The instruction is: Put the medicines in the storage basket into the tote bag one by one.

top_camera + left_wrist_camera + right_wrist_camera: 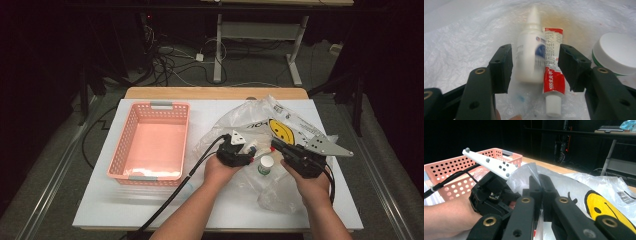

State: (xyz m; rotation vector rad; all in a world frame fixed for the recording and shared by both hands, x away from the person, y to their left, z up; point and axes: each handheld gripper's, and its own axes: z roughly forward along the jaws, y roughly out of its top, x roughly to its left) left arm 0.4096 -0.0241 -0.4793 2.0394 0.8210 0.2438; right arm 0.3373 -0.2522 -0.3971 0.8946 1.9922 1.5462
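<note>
Notably, the red tube (pixel 553 72) carried "999" and blurred characters I could not read. It lay touching the white dropper bottle (pixel 531 52) on the plastic bag (pixel 295 125) with its yellow smiley. My left gripper (pixel 535 67) straddled both, jaws apart, not pressing. My right gripper (pixel 540 192) pinched the bag's edge, jaws closed.

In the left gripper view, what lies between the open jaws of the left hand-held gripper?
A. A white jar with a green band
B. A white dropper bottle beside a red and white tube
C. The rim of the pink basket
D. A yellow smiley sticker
B: the white dropper bottle and the red and white tube lie side by side on the plastic bag between the jaws of the left hand-held gripper, with no pad pressing on them.
</note>
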